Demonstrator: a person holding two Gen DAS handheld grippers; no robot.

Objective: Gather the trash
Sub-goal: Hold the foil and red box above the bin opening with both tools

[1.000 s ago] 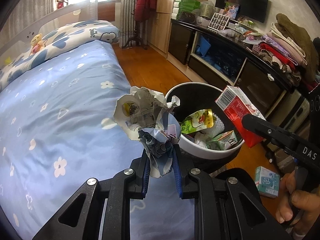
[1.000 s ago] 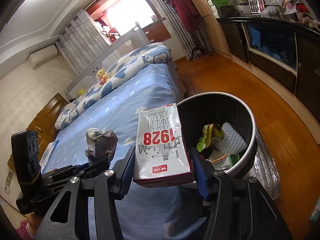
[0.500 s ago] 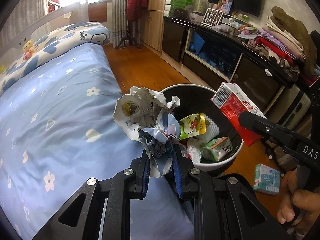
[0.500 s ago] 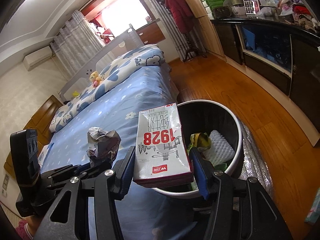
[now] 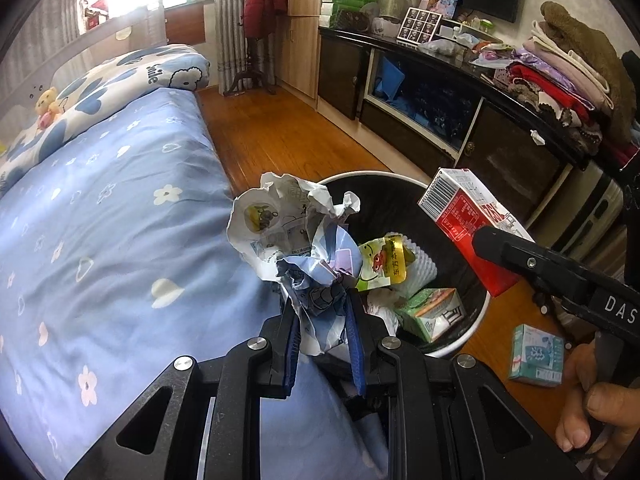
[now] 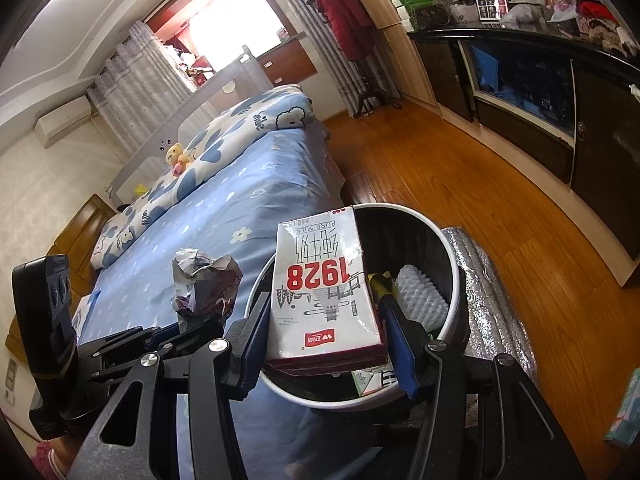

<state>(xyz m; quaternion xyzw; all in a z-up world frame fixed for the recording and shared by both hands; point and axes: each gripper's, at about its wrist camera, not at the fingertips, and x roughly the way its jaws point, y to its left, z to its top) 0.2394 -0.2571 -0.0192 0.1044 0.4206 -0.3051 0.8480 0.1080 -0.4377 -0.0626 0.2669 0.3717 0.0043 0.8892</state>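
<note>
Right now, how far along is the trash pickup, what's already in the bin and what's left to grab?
Done: the bin already holds a yellow snack wrapper, a green carton and white foam netting.
In hand: the left claw grips crumpled paper by the rim; the right claw holds a milk carton over the opening.
Left: drop both, then the small teal box on the floor.

Blue flowered bed (image 5: 100, 216), plush toy (image 6: 179, 155) on pillow, red coat (image 6: 344, 16) on stand, folded clothes (image 5: 568, 76) on dark cabinet (image 5: 500, 136)
</note>
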